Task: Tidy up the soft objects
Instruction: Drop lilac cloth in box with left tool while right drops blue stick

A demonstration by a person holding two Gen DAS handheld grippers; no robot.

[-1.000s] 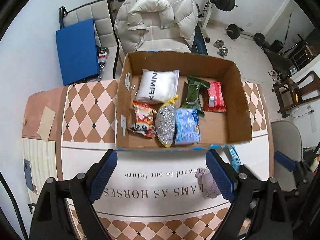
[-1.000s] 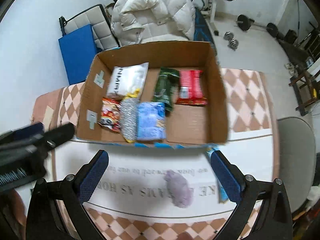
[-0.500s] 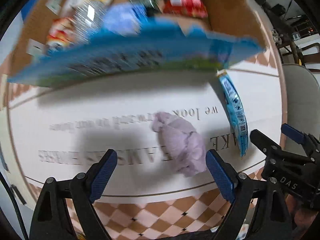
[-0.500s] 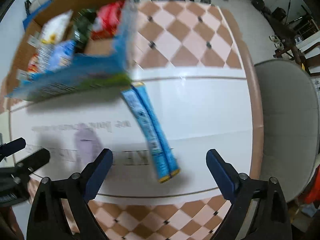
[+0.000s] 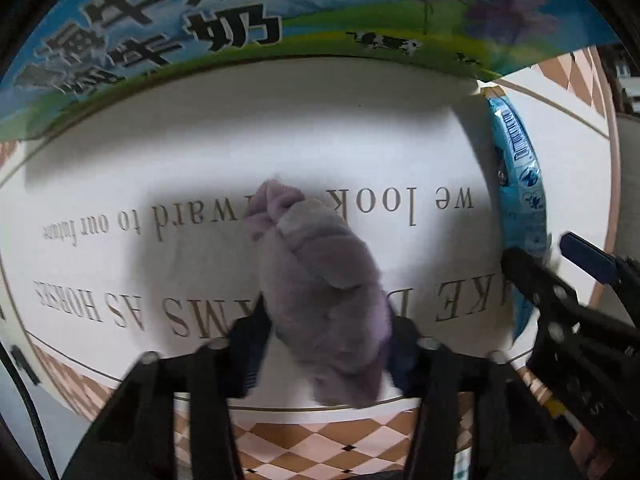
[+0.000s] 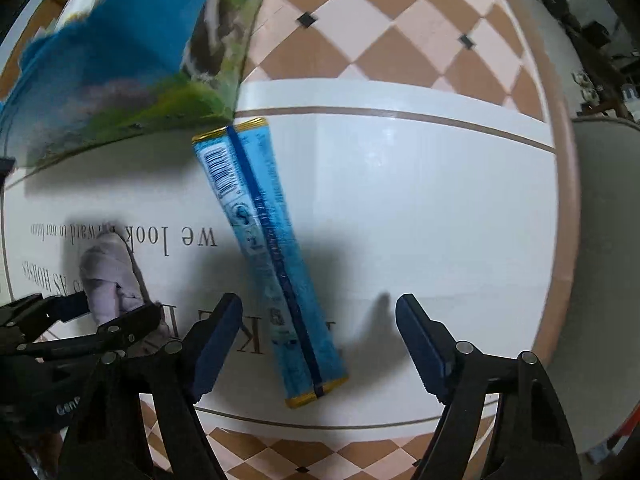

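A soft purple rolled cloth (image 5: 320, 280) lies on the white table with printed lettering. My left gripper (image 5: 326, 334) has closed on its near end, both fingers pressed against its sides. The cloth also shows in the right wrist view (image 6: 110, 276), between the left gripper's fingers (image 6: 132, 316). A long blue snack packet (image 6: 268, 256) lies on the table, its near part between my right gripper's (image 6: 318, 340) open fingers, not touched. The packet shows at the right of the left wrist view (image 5: 520, 192).
The printed blue-and-green side of the cardboard box (image 5: 280, 12) stands just behind both items, seen also in the right wrist view (image 6: 120, 60). The table's checkered border (image 6: 380, 40) runs at the right and near edges. A grey chair seat (image 6: 604, 240) is beyond the right edge.
Both grippers have dropped low toward the table. The left fingers have closed on the purple cloth. The right gripper has moved over the blue packet and stays open.
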